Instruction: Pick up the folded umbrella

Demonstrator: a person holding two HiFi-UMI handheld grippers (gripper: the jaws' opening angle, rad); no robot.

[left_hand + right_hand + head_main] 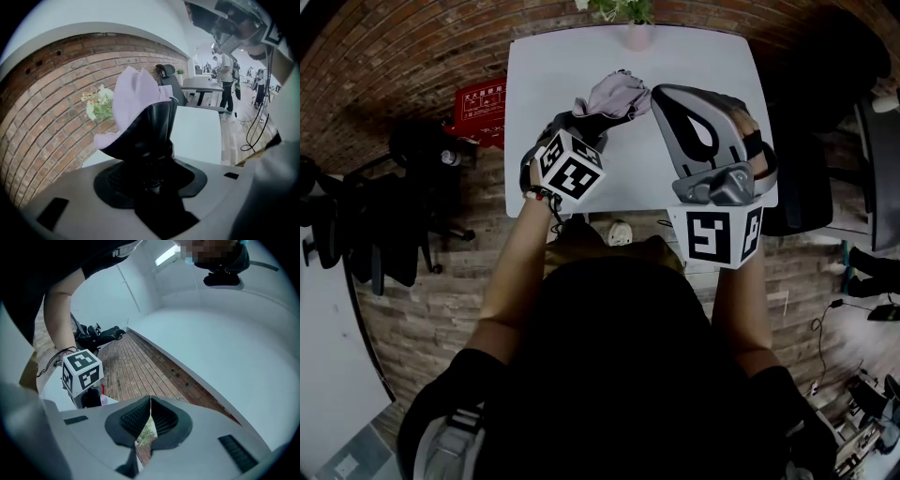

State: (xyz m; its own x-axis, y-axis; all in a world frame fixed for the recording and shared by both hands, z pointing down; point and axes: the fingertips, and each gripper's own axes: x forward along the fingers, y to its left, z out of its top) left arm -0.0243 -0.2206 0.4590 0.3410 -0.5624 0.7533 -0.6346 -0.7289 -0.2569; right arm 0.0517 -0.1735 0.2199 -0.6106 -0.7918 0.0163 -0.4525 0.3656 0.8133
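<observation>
Your left tongs [146, 157] are closed about halfway on the folded umbrella [136, 101]. They grip its black body, and the pale lilac cloth bunches up above the jaws. Your right tongs [150, 401] are closed with the tips touching, and they hold nothing. In the head view the folded umbrella is over the middle of the white tabletop [539, 84], just left of the right tongs. It seems to be lifted off the surface, but this angle does not make it sure. A potted plant [636, 28] stands at the far edge.
</observation>
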